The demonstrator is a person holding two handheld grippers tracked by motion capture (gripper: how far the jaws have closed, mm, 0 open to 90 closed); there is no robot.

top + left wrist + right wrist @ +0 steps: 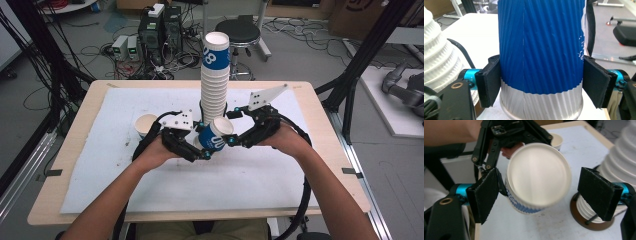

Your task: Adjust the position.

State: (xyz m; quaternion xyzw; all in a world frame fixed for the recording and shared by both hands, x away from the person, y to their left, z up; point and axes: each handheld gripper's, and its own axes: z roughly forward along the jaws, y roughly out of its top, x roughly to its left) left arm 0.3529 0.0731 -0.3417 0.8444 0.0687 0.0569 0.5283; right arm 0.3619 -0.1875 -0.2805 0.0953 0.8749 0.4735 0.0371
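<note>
Left gripper [200, 150] has its jaws clamped on the blue cup [216, 136], held tilted just in front of the tall cup stack [215, 80]. Right gripper [234, 140] sits with jaws apart around the cup's rim. A small cup [145, 124] stands left of the stack.

Left gripper [541, 82]: both black padded jaws pressed against opposite sides of a ribbed paper cup [541, 50], blue over most of its wall, white band at the lower end. Cup sits between the jaws, close to camera. Stack of white ribbed cups [439, 55] at left edge. White desk [479, 32] behind; floor and cables beyond
</note>
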